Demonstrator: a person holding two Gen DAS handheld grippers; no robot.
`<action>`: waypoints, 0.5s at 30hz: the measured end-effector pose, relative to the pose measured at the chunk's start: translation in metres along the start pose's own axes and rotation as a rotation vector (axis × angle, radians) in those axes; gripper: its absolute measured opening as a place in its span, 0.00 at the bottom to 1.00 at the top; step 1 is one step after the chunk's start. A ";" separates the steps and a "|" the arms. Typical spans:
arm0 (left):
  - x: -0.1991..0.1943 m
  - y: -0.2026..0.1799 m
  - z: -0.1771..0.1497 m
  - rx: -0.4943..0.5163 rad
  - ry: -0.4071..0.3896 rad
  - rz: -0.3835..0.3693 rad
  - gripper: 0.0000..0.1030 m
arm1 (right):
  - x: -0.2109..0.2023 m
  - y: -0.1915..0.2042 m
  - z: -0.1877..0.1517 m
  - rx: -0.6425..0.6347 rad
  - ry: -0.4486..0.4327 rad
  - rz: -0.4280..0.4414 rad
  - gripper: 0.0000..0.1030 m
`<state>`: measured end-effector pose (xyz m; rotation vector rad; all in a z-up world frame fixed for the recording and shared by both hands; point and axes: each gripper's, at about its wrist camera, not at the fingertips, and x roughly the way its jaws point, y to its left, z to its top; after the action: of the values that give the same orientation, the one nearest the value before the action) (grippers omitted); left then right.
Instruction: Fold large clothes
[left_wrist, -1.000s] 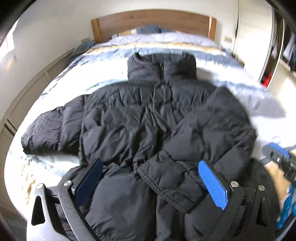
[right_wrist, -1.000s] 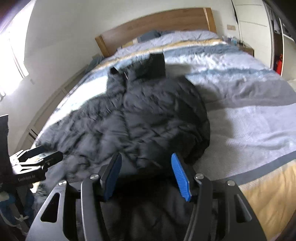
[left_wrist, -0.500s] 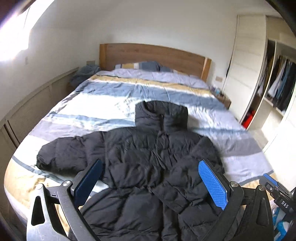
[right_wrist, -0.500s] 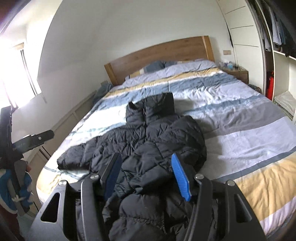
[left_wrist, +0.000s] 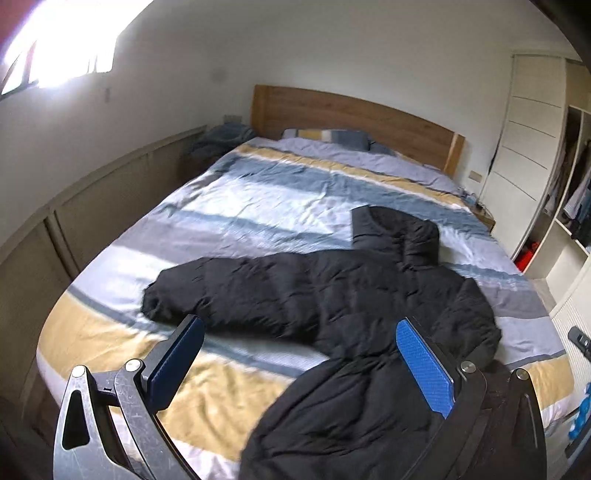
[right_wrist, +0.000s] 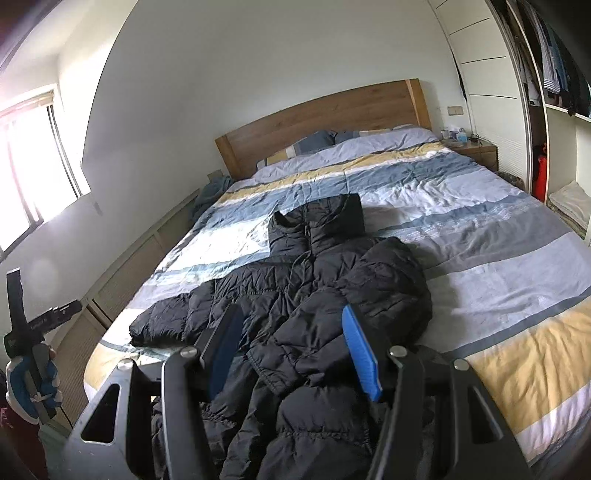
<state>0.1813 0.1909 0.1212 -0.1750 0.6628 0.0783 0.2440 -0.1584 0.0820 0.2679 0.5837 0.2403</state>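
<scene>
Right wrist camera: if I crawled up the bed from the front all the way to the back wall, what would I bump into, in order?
Right gripper → black puffy jacket → jacket's collar → bare striped blanket → pillows → wooden headboard.

The black puffer jacket (right_wrist: 317, 295) lay face-up across the striped bed (right_wrist: 498, 258) near its foot end, hood pointing at the headboard, one sleeve stretched straight out sideways and the other sleeve folded in over the chest, hem drooping over the bed's edge.
</scene>
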 end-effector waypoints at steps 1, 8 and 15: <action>0.002 0.014 -0.004 -0.012 0.008 0.001 0.99 | 0.004 0.003 0.000 -0.003 0.007 -0.004 0.54; 0.019 0.102 -0.020 -0.157 0.071 -0.022 0.99 | 0.033 0.026 0.003 -0.016 0.045 -0.018 0.54; 0.047 0.191 -0.034 -0.343 0.106 -0.053 0.99 | 0.069 0.046 0.002 -0.022 0.091 -0.045 0.54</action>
<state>0.1731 0.3731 0.0395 -0.5300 0.7471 0.1325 0.2937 -0.0948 0.0633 0.2226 0.6758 0.2160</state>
